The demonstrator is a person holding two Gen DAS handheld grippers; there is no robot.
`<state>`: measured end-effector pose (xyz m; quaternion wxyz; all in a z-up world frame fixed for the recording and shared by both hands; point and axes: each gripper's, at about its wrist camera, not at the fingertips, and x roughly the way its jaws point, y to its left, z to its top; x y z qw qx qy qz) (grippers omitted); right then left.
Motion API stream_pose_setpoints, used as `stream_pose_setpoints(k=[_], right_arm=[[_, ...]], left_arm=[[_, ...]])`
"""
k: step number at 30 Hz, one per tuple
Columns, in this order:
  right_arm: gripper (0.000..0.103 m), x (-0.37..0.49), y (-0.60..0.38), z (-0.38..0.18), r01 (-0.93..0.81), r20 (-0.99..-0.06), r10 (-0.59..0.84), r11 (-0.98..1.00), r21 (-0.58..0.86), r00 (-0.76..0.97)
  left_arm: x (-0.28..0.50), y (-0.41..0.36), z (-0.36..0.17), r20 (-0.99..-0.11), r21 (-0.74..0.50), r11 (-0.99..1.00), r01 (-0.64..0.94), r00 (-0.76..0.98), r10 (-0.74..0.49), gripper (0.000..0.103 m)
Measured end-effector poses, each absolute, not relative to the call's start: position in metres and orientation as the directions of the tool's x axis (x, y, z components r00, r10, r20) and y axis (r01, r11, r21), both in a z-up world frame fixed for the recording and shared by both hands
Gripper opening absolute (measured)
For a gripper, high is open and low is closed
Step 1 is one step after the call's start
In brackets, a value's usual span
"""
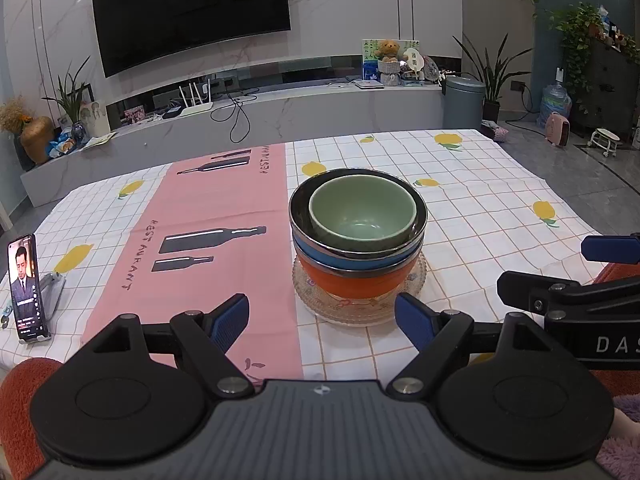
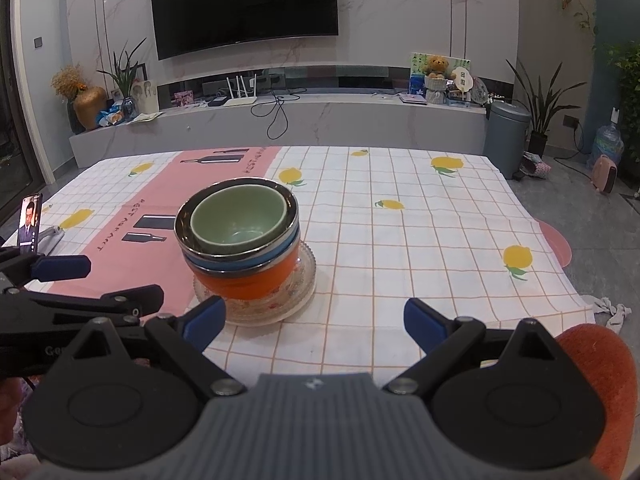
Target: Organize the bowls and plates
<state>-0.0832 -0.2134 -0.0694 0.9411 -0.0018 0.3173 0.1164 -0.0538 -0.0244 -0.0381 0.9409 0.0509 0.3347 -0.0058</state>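
A living room lies ahead of me, with a dark television (image 1: 192, 16) on a marble wall above a long low shelf (image 1: 256, 112) carrying a router, cables and a teddy bear (image 1: 388, 50); plants stand at both ends and a grey bin (image 1: 464, 104) sits near the right one. My bench (image 1: 480, 208) is covered in a white checked cloth with lemons, and a pink runner (image 1: 216, 216) printed with bottles lies across its left part.

The stack sits near the middle of the bench, just right of the runner's edge; a green bowl (image 1: 362, 216) is nested in a steel-rimmed blue bowl (image 1: 320, 252), which is nested in an orange bowl (image 1: 348, 282), and all of it rests on clear glass plates (image 1: 340, 314) with a beaded rim. A phone (image 1: 26, 284) is propped upright on a stand at the bench's left edge, its screen lit.

My left tool (image 1: 322, 322) hangs just before the plates with its blue pads spread wide, gripping nothing and touching nothing; my right tool (image 2: 314, 322) is equally wide and empty, to the right of the stack, its left pad seen against the plates' rim. Each tool shows at the edge of the other's view, side by side.
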Motion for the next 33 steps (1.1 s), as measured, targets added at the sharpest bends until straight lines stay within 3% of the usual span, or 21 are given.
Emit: stream_pose_setpoints(k=[33], right_arm=[[0.094, -0.0838, -0.2132, -0.0724, -0.223, -0.610, 0.219, 0.972, 0.072, 0.761]], left_arm=[[-0.0567, -0.0253, -0.0365, -0.606, 0.094, 0.995, 0.038, 0.795, 0.027, 0.096]])
